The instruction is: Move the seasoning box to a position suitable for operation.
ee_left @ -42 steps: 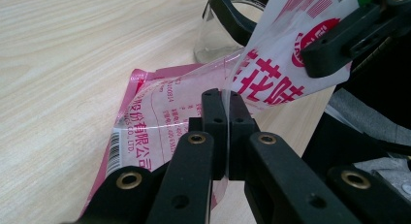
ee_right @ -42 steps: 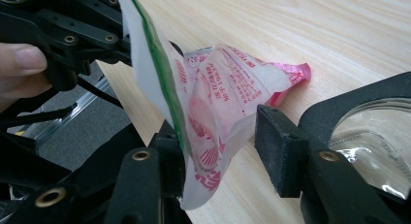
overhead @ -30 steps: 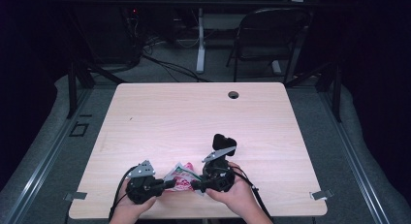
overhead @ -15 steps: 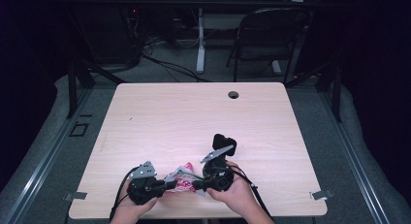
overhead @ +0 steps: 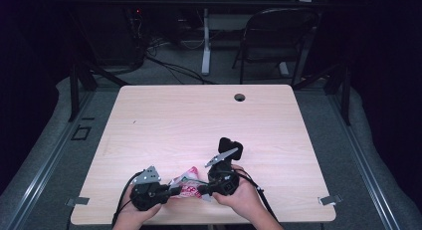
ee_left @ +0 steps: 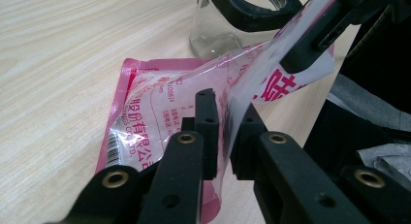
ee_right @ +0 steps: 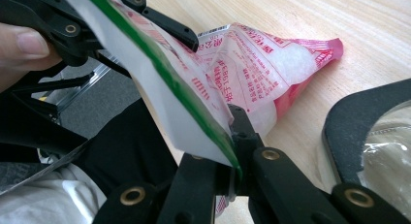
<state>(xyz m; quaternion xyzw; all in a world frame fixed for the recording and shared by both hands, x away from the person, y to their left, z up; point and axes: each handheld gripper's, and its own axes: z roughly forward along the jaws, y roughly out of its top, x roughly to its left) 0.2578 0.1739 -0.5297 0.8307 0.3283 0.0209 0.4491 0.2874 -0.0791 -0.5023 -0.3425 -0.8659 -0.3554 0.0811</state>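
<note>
Gripping pink packet near table front edge.

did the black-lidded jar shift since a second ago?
No. In the high view the jar sits at the same spot relative to the table's cable hole, just beyond the right gripper.

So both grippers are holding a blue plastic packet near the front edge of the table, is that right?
Not quite: the packet is pink and red, not blue, as the left gripper view shows. The left gripper and right gripper do both hold it near the table's front edge.
</note>
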